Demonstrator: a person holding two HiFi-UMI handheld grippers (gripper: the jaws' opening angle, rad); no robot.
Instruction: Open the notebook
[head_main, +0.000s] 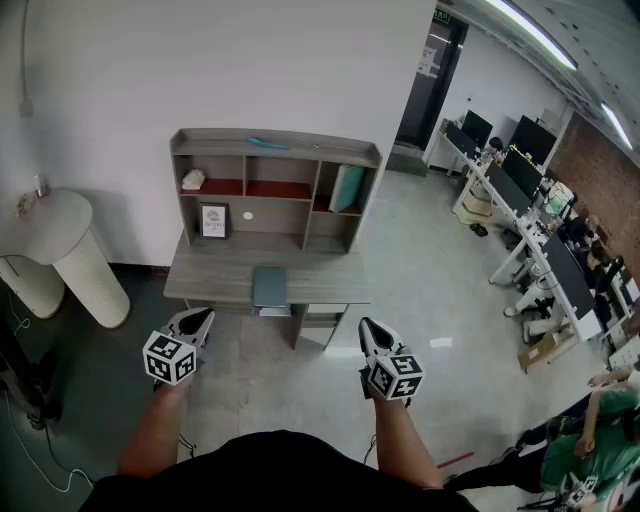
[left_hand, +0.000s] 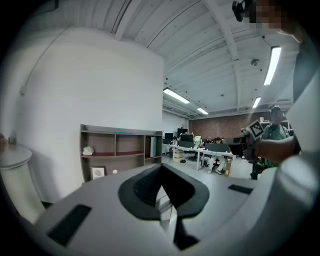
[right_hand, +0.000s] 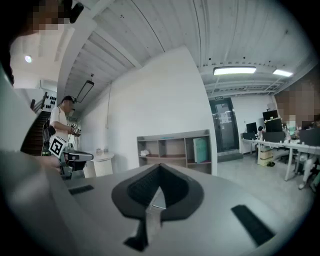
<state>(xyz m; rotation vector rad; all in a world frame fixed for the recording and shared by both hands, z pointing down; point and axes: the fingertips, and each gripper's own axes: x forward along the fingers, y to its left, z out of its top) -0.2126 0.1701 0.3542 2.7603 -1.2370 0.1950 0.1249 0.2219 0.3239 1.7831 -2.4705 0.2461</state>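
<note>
A closed grey-teal notebook (head_main: 270, 287) lies flat on the front middle of a grey desk (head_main: 210, 280) with a shelf unit (head_main: 272, 190) on top, against the white wall. Both grippers hang in the air well short of the desk, above the floor. My left gripper (head_main: 204, 317) is shut and empty, left of the notebook. On the other side, my right gripper (head_main: 366, 326) is also shut and empty. In the left gripper view the jaws (left_hand: 161, 168) meet at a point and hide the desk top. The right gripper view shows the same (right_hand: 160, 168).
The shelf unit holds an upright teal book (head_main: 347, 188), a framed picture (head_main: 214, 220) and a white object (head_main: 193, 179). A white round pedestal table (head_main: 62, 245) stands at the left. Office desks with monitors (head_main: 520, 190) and seated people (head_main: 590, 440) fill the right.
</note>
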